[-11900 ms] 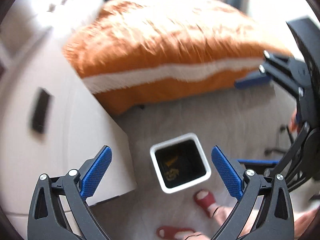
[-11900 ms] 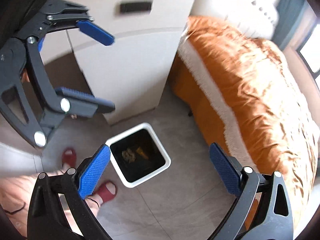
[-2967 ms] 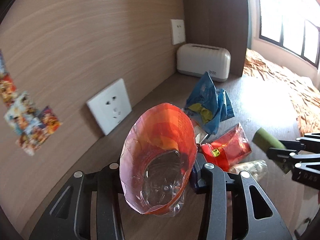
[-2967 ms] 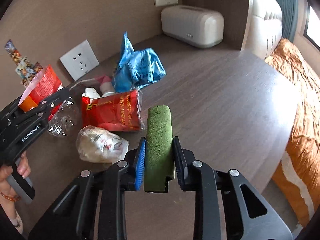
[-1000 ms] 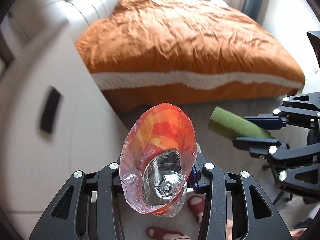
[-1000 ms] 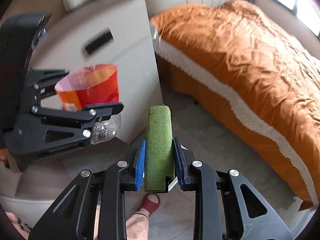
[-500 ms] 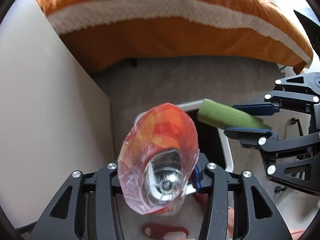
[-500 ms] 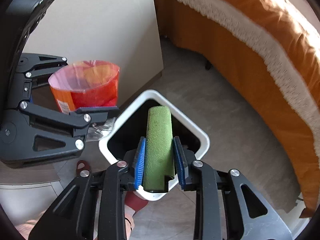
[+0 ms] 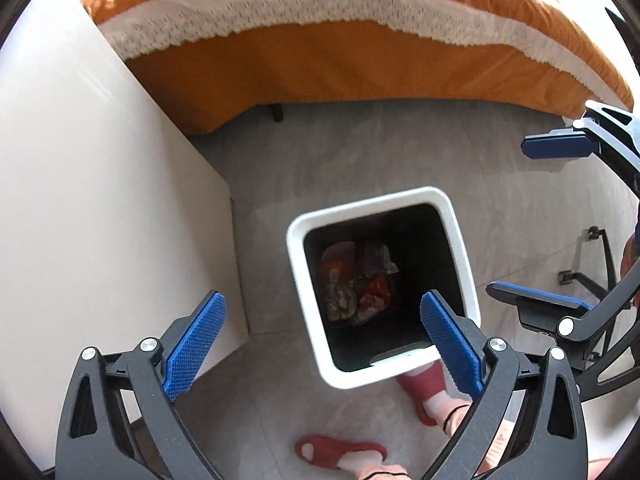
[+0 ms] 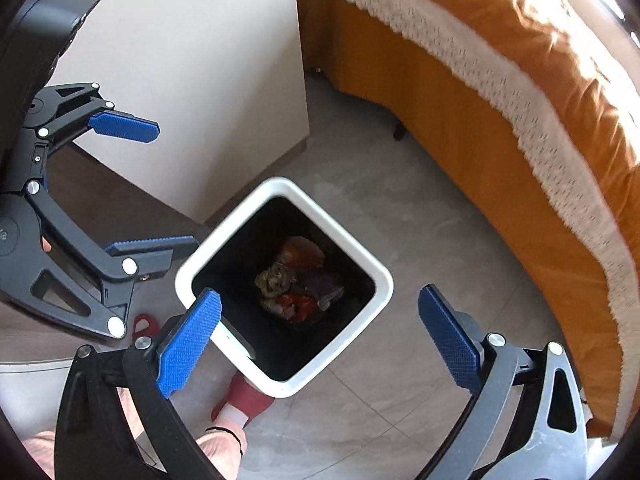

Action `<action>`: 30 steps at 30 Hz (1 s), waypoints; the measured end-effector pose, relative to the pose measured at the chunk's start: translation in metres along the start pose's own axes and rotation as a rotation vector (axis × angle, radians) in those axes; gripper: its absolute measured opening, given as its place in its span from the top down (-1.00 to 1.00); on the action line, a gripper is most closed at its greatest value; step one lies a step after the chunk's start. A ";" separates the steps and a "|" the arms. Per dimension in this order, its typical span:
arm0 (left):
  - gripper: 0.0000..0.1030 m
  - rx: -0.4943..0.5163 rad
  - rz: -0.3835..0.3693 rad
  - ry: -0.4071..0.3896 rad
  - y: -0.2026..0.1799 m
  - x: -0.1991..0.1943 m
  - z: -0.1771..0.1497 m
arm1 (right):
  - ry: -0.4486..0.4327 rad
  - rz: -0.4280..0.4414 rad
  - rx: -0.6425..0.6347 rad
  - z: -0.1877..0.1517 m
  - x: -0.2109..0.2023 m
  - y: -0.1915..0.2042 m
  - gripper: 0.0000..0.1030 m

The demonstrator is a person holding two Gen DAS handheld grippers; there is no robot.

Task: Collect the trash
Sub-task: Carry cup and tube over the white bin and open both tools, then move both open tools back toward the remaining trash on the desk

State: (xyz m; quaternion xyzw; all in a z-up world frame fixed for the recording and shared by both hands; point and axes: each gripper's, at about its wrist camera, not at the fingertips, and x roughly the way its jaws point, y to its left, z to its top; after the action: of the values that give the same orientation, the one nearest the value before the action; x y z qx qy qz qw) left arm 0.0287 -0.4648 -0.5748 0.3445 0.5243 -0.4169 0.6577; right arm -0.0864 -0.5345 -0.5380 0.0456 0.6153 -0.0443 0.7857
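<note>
The trash (image 9: 358,284) now sits in a heap at the bottom of the white bin (image 9: 460,236), on the floor between the cabinet (image 9: 100,200) and the orange bed (image 9: 360,60). Half a second ago the left gripper (image 9: 320,336) was clamped on the orange bottle and the right gripper (image 10: 320,340) on the green roll; now both hang over the bin, jaws wide apart and empty. So that load's dropped, probably time for another trip.

White-rimmed bin (image 9: 460,236), black inside — orange bedspread (image 9: 320,60), white lace band.
</note>
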 end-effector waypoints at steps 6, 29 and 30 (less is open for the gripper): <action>-0.87 -0.036 0.027 -0.062 0.012 -0.062 0.003 | -0.053 -0.026 -0.021 0.019 -0.051 0.002 -0.91; -0.88 -0.251 0.229 -0.430 0.035 -0.367 -0.016 | -0.306 -0.190 0.064 0.081 -0.300 0.050 -0.91; -0.88 -0.266 0.247 -0.449 0.041 -0.381 -0.020 | -0.328 -0.185 0.063 0.086 -0.311 0.056 -0.91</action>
State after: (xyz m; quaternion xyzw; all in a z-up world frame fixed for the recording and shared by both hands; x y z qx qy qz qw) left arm 0.0193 -0.3585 -0.2058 0.2153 0.3697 -0.3269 0.8427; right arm -0.0707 -0.4861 -0.2146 0.0053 0.4787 -0.1424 0.8663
